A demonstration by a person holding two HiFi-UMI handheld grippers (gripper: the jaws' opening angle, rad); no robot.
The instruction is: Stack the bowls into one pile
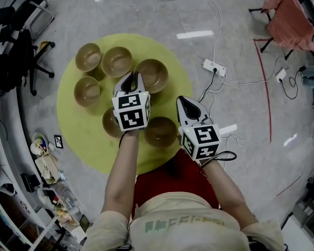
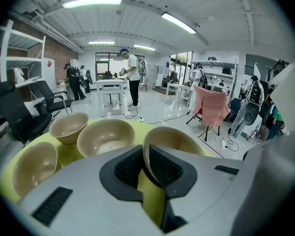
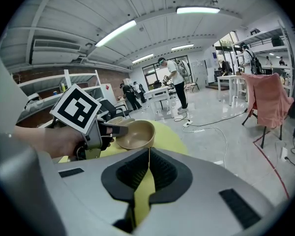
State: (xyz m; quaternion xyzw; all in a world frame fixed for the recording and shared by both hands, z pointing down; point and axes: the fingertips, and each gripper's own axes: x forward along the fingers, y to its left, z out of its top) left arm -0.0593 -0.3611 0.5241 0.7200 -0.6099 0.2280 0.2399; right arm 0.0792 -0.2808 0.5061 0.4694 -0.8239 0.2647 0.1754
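Observation:
Several tan bowls stand on a round yellow table (image 1: 76, 124). In the head view my left gripper (image 1: 132, 80) is shut on the near rim of the bowl (image 1: 153, 73) at the table's right rear. The left gripper view shows that bowl (image 2: 173, 139) with its rim pinched between my left gripper's (image 2: 145, 155) jaws. Two more bowls (image 1: 116, 61) (image 1: 88, 56) sit behind it to the left. Another bowl (image 1: 160, 132) lies near the front, and one (image 1: 109, 124) is partly hidden under the left marker cube. My right gripper (image 1: 186, 102) (image 3: 148, 154) hovers at the table's right edge, shut and holding nothing.
A white power strip (image 1: 214, 67) and cables lie on the floor to the right of the table. An office chair (image 1: 21, 51) stands at the left, above a cluttered shelf (image 1: 47, 166). A pink cloth hangs over a chair (image 1: 290, 14) at the far right. People stand in the background (image 2: 132, 77).

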